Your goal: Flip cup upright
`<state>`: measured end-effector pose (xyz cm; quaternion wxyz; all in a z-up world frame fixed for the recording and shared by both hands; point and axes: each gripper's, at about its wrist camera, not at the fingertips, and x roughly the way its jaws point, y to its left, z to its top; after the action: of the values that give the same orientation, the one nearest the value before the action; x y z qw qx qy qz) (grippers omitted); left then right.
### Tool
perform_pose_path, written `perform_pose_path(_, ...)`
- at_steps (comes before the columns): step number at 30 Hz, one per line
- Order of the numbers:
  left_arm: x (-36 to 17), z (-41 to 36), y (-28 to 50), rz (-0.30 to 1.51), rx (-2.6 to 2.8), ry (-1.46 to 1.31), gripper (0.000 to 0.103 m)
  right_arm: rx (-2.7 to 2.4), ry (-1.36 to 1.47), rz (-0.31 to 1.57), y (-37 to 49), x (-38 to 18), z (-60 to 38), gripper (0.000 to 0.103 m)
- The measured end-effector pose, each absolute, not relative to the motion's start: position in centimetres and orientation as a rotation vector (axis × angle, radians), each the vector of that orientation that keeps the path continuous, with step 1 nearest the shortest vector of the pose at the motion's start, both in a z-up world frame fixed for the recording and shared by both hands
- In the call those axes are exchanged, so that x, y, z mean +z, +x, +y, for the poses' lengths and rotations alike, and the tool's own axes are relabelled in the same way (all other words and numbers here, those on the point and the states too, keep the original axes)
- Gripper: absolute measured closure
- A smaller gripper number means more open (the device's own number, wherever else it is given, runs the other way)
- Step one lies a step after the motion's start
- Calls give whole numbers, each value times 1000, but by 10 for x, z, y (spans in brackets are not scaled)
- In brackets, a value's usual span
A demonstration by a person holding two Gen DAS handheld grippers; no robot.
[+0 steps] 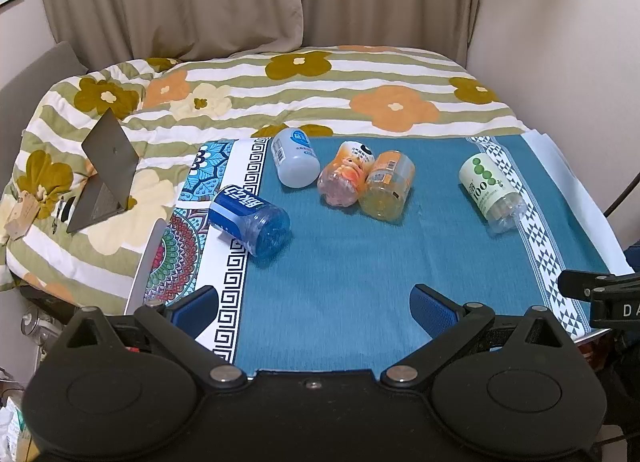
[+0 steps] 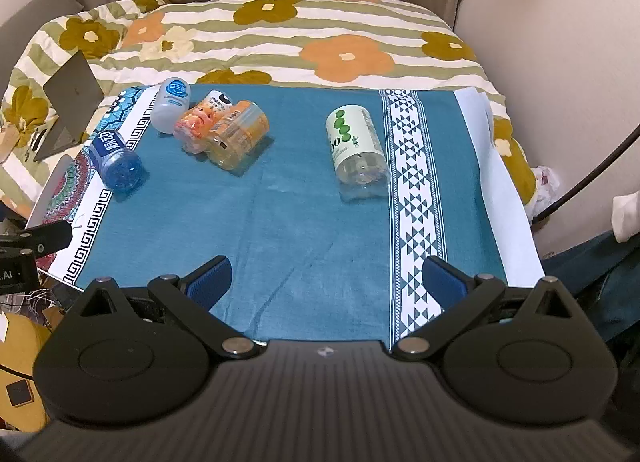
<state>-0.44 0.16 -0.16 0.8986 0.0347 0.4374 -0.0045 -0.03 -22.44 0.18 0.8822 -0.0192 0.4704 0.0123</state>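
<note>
Five plastic cups lie on their sides on the teal cloth that covers my work surface, none upright. I count one of each kind: one blue cup, one white cup with a blue label, one pink-and-orange cup, one orange cup and one clear cup with a green-dotted label.

Taking the teal cloth as the landmark: the blue cup lies at its left edge, partly over the black-and-white key-pattern border. The white cup lies at the cloth's far left corner. The pink-and-orange cup and the orange cup lie touching side by side on the cloth's far middle, just right of the white cup. The green-dotted cup lies alone toward the cloth's right side, beside the one band of white-and-navy triangles, well apart from the other four.

My left gripper hovers over the cloth's near edge, its two blue-padded fingers spread wide with nothing between them. My right gripper hovers likewise over the near edge, closer to the triangle band, its two fingers also wide apart and holding nothing. From the right wrist view the green-dotted cup is the nearest of the five, lying ahead of the gripper and touched by neither finger.

Beyond the cloth's far edge spreads one flowered, striped quilt, and off the cloth's left side one open laptop rests on that quilt.
</note>
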Motion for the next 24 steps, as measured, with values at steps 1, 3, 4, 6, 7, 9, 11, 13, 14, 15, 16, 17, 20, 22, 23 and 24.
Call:
perform_pose_path(1,-1,2,-4,905,-7,71,0,27,-41,978,-1,2,-224,0)
perform_pose_path(3,-1,2,-5,903,-3,67,0,28,-42,976,-1,2,-224,0)
perform_pose_path(4,0,2,-5,902,-1,66,0,28,-41,976,-1,2,-224,0)
perform_pose_path(6,1,2,-6,901,3,63,0,29,-40,976,-1,2,-224,0)
perform_pose_path(7,1,2,-7,900,4,63,0,29,-38,976,-1,3,-224,0)
perform_pose_path(9,1,2,-8,898,4,61,0,30,-35,978,-2,3,-224,0)
perform_pose_path(11,1,2,-8,896,5,62,0,29,-32,982,-2,3,-224,0)
perform_pose_path(13,1,2,-9,895,4,62,0,28,-27,986,-2,2,-225,0)
perform_pose_path(14,1,1,-8,896,4,61,0,28,-26,987,-2,2,-225,0)
perform_pose_path(15,1,1,-8,896,4,61,0,26,-24,987,-3,2,-225,0)
perform_pose_path(16,2,1,-9,896,4,61,0,26,-25,986,-3,2,-224,0)
perform_pose_path(17,1,1,-8,896,4,61,0,27,-26,985,-3,2,-224,0)
perform_pose_path(20,2,1,-9,896,2,61,0,26,-29,986,-3,2,-225,0)
perform_pose_path(22,2,-1,-10,895,2,62,0,27,-29,986,-3,2,-226,0)
perform_pose_path(23,2,0,-10,895,2,61,0,27,-27,986,-3,2,-225,0)
perform_pose_path(24,2,0,-10,895,1,60,0,27,-27,985,-3,2,-225,0)
